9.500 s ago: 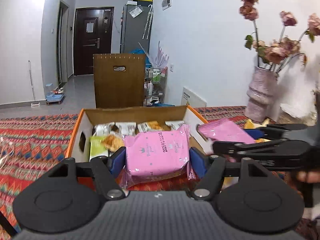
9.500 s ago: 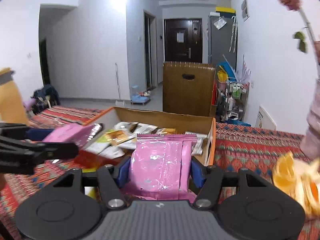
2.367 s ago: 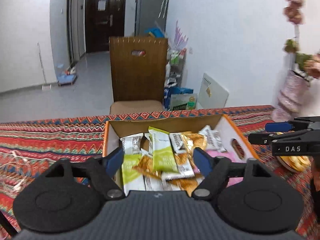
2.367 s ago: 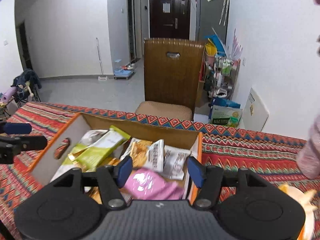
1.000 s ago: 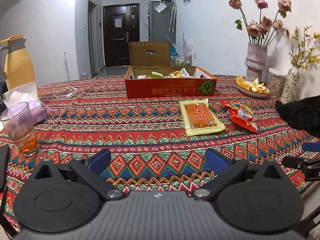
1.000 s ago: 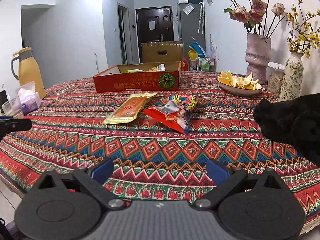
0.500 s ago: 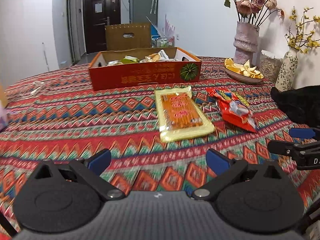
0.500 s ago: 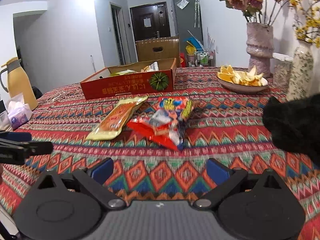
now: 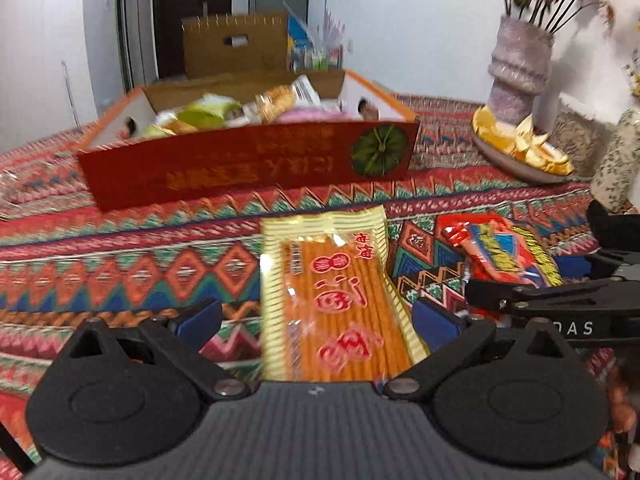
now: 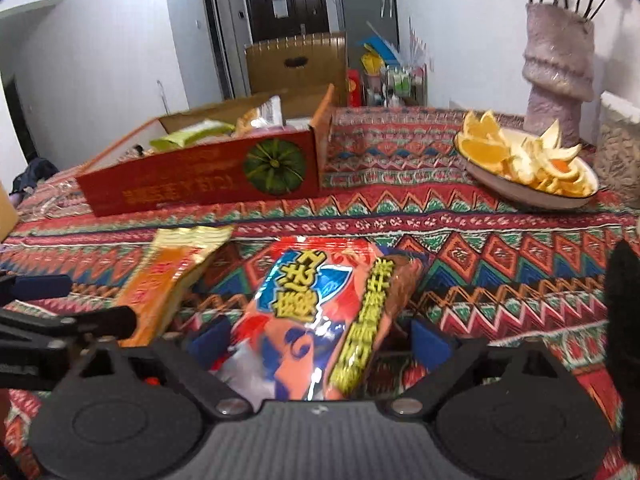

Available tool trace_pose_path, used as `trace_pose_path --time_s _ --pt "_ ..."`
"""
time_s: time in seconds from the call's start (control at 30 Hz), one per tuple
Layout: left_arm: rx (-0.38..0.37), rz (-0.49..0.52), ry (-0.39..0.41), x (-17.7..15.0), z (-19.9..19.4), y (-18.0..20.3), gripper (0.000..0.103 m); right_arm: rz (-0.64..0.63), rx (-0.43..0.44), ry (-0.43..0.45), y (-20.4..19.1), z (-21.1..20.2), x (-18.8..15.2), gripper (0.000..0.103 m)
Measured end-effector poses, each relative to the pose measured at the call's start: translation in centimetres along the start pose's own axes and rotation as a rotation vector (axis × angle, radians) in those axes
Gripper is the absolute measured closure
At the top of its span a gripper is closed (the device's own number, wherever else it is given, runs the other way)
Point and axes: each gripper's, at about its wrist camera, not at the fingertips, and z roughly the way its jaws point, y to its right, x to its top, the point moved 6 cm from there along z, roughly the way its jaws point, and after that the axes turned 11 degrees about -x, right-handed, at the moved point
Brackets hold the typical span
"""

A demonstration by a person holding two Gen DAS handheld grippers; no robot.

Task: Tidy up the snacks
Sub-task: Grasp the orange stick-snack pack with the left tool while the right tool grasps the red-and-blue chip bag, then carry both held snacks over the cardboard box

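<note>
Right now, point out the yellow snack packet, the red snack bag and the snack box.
yellow snack packet (image 9: 340,300), left wrist view, orange printed middle.
red snack bag (image 10: 316,312), right wrist view, printed front.
snack box (image 9: 240,168), left wrist view, red front wall.

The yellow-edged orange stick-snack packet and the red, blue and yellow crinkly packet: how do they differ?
The yellow-edged orange stick-snack packet lies flat and smooth; the red, blue and yellow crinkly packet looks puffy and creased. The first lies between the left gripper's open jaws, the second between the right gripper's. Both lie outside the red cardboard box.
</note>
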Motion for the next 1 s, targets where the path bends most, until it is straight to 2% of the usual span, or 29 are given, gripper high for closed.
trace_pose_path --time_s 0.03,0.1,0.17,0.2,0.23,0.27,0.33,0.43,0.67,0.83,1.0 --pt "-0.002 -0.009 -0.008 0.1 0.9 -0.1 0.0 -0.023 -0.011 0.015 0.0 0.3 0.2 0.022" --pt "-0.008 -0.022 -0.025 0.3 2.2 -0.1 0.001 -0.062 -0.018 0.023 0.0 0.7 0.5 0.039" --pt "-0.012 -0.001 -0.013 0.3 2.7 0.3 0.001 -0.073 -0.021 0.04 0.5 0.8 0.8 0.041" --pt "-0.007 0.015 -0.009 0.3 2.8 0.6 0.006 -0.073 -0.015 0.048 0.6 0.9 0.8 0.042" --pt "-0.007 0.033 0.007 0.2 2.8 0.9 0.021 -0.071 -0.01 0.058 0.7 1.0 0.7 0.042" --pt "-0.004 0.052 0.022 0.2 2.6 1.2 0.028 -0.073 -0.011 0.067 0.7 0.9 0.7 0.042" --pt "-0.019 0.081 0.027 0.0 2.3 1.7 0.051 -0.08 -0.018 0.086 0.6 0.8 0.5 0.042" --pt "-0.054 0.049 0.02 0.0 1.7 1.9 0.078 -0.075 -0.015 0.096 0.7 0.9 0.4 0.042" --pt "-0.027 0.053 0.02 -1.0 -0.9 2.0 0.085 -0.088 -0.023 0.095 0.5 -0.1 -0.2 0.046" --pt "-0.033 0.042 0.09 -2.2 -6.1 1.8 0.087 -0.098 0.0 0.111 -0.5 -3.6 -2.2 0.046" --pt "-0.025 0.016 0.109 -4.7 -10.9 0.7 0.087 -0.096 0.049 0.11 -2.4 -7.9 -5.1 0.046"
